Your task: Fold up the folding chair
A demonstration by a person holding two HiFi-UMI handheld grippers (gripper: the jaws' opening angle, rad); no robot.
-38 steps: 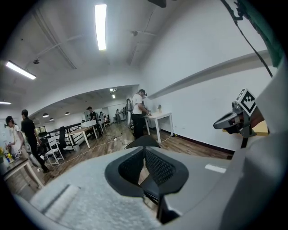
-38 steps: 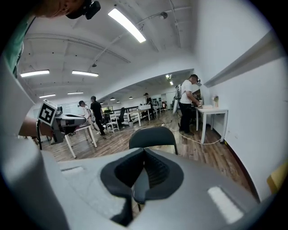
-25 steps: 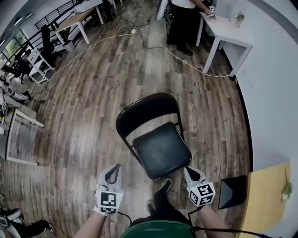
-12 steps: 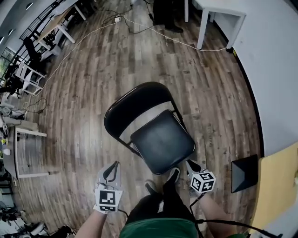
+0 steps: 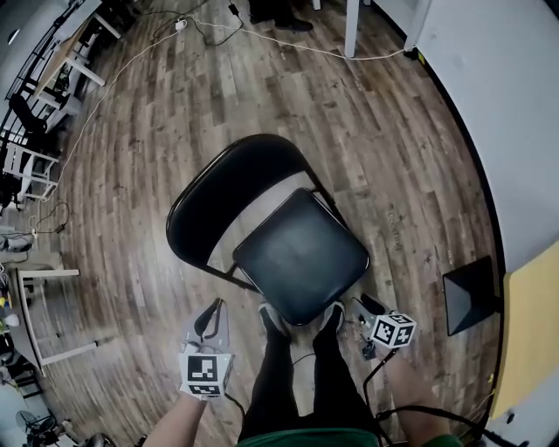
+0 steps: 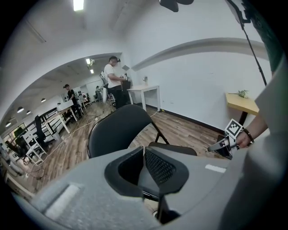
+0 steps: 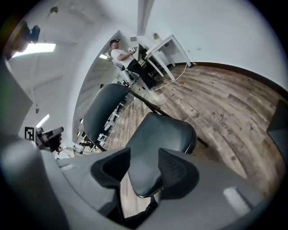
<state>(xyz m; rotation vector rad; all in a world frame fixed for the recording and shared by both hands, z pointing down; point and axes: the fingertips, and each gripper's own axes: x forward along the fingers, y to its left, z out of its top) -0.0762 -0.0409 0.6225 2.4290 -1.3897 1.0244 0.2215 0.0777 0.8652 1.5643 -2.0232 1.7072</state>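
The black folding chair stands unfolded on the wood floor, its padded seat (image 5: 301, 253) toward me and its curved backrest (image 5: 218, 196) beyond. My left gripper (image 5: 210, 318) hangs shut and empty just left of the seat's front corner. In the left gripper view the backrest (image 6: 118, 130) rises past its closed jaws (image 6: 144, 156). My right gripper (image 5: 365, 309) is off the seat's front right corner. Its jaws (image 7: 144, 167) are opening with nothing pressed between them; the seat (image 7: 159, 134) lies further on, framed in the gap.
My own legs and shoes (image 5: 272, 319) stand against the seat's front edge. A black box (image 5: 472, 292) and a yellow tabletop (image 5: 533, 332) are at the right by the white wall. White table legs (image 5: 353, 26) and a floor cable (image 5: 288, 37) lie beyond the chair. A person (image 6: 112, 83) stands at a far desk.
Both grippers have dropped lower toward the front of the seat. The right gripper has rolled, its marker cube now tilted. My feet have stepped up to the chair, and the view tips further down.
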